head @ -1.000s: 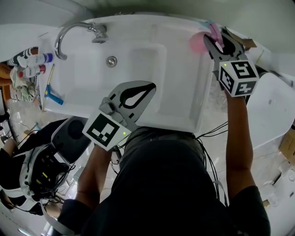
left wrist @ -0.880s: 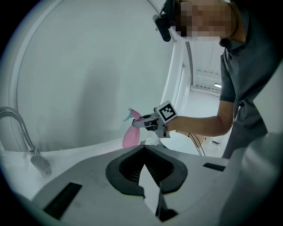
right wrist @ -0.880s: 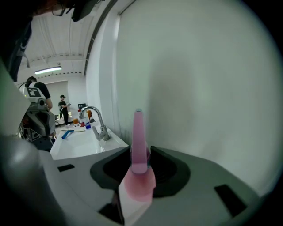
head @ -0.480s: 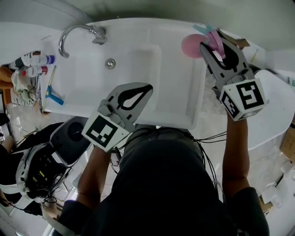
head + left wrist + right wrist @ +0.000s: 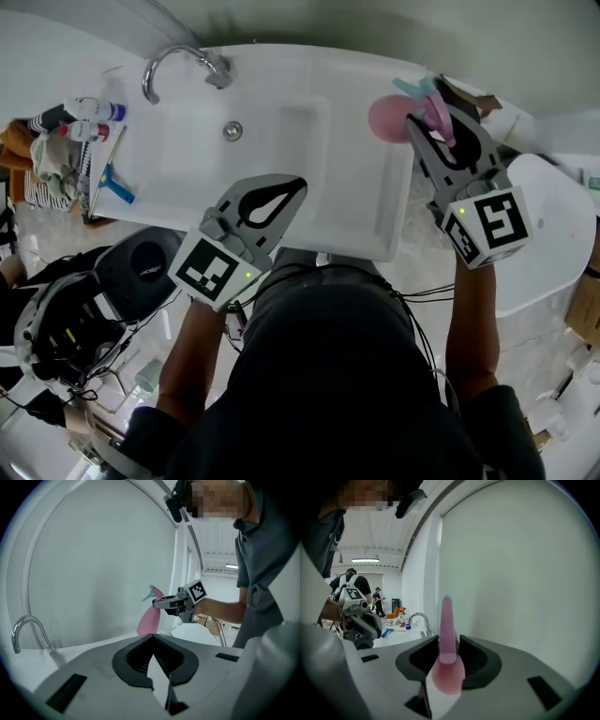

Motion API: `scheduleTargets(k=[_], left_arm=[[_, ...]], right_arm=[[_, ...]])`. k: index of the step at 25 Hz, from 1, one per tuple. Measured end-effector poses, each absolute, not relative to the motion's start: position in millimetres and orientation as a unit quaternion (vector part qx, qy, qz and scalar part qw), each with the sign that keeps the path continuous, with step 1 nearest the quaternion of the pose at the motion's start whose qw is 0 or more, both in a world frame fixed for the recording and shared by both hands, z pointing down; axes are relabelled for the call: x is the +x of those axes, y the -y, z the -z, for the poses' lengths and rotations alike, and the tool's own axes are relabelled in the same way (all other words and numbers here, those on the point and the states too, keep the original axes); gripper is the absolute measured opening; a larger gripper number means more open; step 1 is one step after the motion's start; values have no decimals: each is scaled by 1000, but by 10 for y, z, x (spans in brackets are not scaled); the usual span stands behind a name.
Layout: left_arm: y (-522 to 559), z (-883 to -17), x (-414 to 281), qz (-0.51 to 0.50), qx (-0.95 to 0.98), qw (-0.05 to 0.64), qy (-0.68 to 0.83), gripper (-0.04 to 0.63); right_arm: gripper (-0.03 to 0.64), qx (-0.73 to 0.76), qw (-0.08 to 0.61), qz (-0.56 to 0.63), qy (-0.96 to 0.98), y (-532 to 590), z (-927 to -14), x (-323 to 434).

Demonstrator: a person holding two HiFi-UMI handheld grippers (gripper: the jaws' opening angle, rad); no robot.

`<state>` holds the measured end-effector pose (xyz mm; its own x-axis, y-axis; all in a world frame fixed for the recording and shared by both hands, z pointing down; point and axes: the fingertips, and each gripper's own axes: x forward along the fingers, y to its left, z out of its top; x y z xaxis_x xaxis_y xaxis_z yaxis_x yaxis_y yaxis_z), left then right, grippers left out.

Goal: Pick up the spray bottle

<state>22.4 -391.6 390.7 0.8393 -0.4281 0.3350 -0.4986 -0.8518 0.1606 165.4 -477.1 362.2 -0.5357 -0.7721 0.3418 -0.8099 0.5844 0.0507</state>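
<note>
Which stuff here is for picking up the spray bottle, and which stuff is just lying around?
For the job:
pink spray bottle
right tool, shut on the bottle's neck

Just lying about:
tap
small bottles
blue-ended stick
cloth
left tool, shut and empty

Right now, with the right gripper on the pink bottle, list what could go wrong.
The right gripper pinches the spray bottle only at its narrow neck, so the wider body below may swing or slip out.
The wall stands close behind, so a tilted lift could knock the nozzle.
</note>
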Motion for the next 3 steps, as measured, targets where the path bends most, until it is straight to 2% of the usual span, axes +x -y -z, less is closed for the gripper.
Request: scheduleTargets(k=[3], left_arm=[[3781, -3803, 217, -142, 951, 116, 248, 3]], right_arm=[[146, 453, 167, -60, 874, 4604, -3565, 1668]])
